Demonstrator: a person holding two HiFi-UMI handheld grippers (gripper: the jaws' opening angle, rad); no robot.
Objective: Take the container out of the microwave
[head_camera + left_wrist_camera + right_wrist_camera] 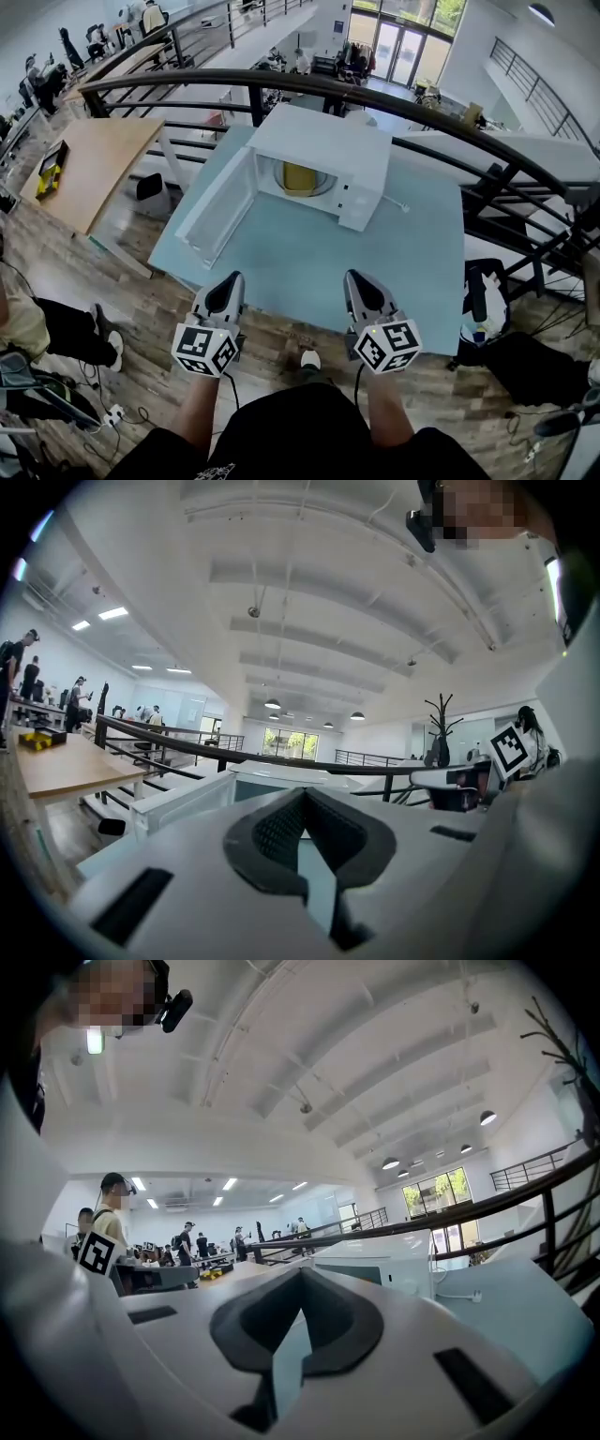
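Note:
A white microwave (323, 155) stands at the far side of a light blue table (309, 262). Its door (217, 208) hangs wide open to the left. Inside the cavity sits a yellow container (300, 177), partly hidden by the cavity's frame. My left gripper (228, 281) and right gripper (357, 278) hover side by side over the table's near edge, well short of the microwave. Both are shut with nothing held. The left gripper view shows its jaws (305, 799) closed tip to tip, with the microwave (272, 778) beyond. The right gripper view shows the same closed jaws (300, 1279) and the microwave (375, 1262).
A black curved railing (281, 84) runs behind the table. A wooden desk (89, 164) stands to the left, and a black bag (478, 300) lies on the floor at the right. A white cable (398, 204) lies beside the microwave. A person's leg (66, 328) is at the left.

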